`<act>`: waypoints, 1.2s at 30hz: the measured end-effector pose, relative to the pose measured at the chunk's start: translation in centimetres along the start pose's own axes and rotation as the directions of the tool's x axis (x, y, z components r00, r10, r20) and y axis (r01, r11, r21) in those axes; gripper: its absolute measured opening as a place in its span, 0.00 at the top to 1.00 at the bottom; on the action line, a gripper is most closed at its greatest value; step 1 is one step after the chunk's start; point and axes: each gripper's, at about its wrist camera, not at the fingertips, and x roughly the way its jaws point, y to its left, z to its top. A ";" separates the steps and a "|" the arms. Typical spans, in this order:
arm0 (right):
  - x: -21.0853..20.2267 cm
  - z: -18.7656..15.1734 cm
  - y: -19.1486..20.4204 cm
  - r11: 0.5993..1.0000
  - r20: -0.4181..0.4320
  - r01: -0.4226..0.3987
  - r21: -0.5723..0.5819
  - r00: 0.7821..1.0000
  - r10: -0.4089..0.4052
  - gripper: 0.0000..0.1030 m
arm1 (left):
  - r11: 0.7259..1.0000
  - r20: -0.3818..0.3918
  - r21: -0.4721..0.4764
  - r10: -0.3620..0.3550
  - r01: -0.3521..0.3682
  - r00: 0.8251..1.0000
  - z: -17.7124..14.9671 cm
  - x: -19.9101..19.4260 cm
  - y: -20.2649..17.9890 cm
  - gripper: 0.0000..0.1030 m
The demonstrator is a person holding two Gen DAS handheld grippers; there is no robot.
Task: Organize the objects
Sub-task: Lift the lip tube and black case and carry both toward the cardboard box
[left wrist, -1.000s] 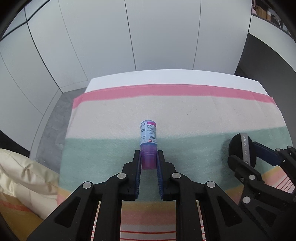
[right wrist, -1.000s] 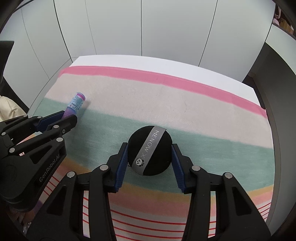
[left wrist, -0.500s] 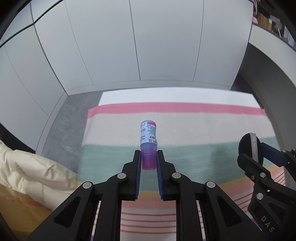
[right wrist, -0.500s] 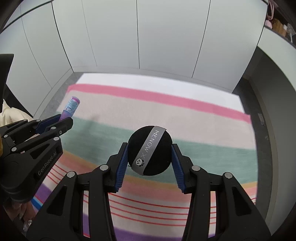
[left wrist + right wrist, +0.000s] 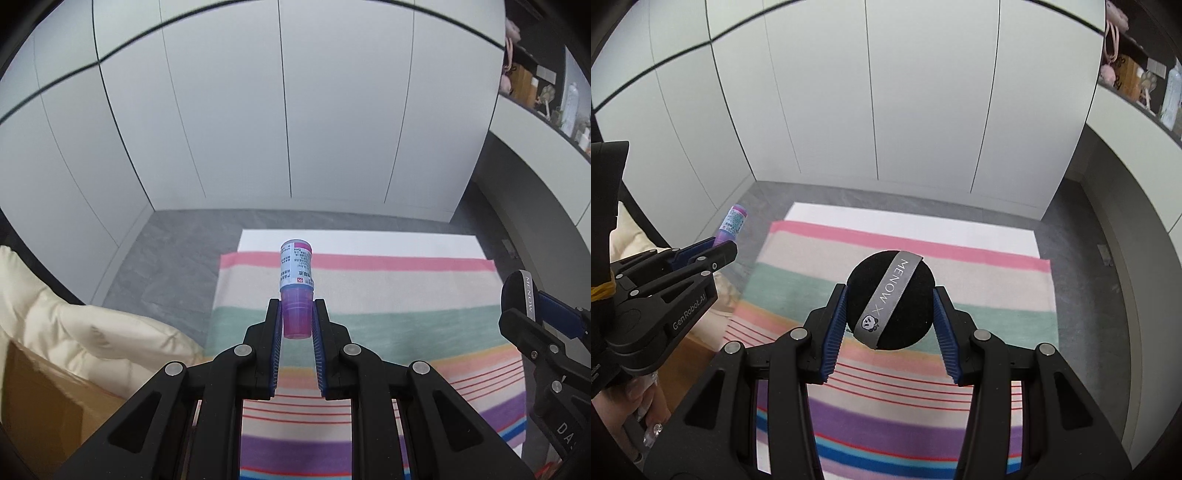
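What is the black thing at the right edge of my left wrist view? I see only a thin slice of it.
Observer: It is a round black puff, and the right gripper has its jaws shut on its two sides.
Operator: Does it rest on the striped cloth?
Observer: No, it hangs in the air, well above the striped cloth.
Operator: Does its ribbon carry only letters?
Observer: No, the grey ribbon also has a small cartoon face near its lower end.

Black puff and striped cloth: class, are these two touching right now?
Apart. The right wrist view shows the black puff clamped in the right gripper, well above the striped cloth.
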 end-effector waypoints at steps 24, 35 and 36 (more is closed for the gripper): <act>-8.0 -7.4 2.3 1.000 -0.055 -0.006 -0.006 0.998 0.005 0.54 | 1.000 -0.056 -0.008 0.018 -0.018 0.998 -9.3 -10.9 4.4 0.84; -8.3 -9.0 8.5 0.996 -0.081 -0.039 -0.080 0.996 0.033 0.54 | 0.990 -0.051 -0.089 0.104 -0.108 0.993 -12.5 -13.2 11.9 0.84; -8.3 -9.0 9.3 0.995 -0.081 -0.044 -0.089 0.996 0.037 0.54 | 0.988 -0.057 -0.102 0.109 -0.115 0.992 -12.8 -13.3 12.9 0.84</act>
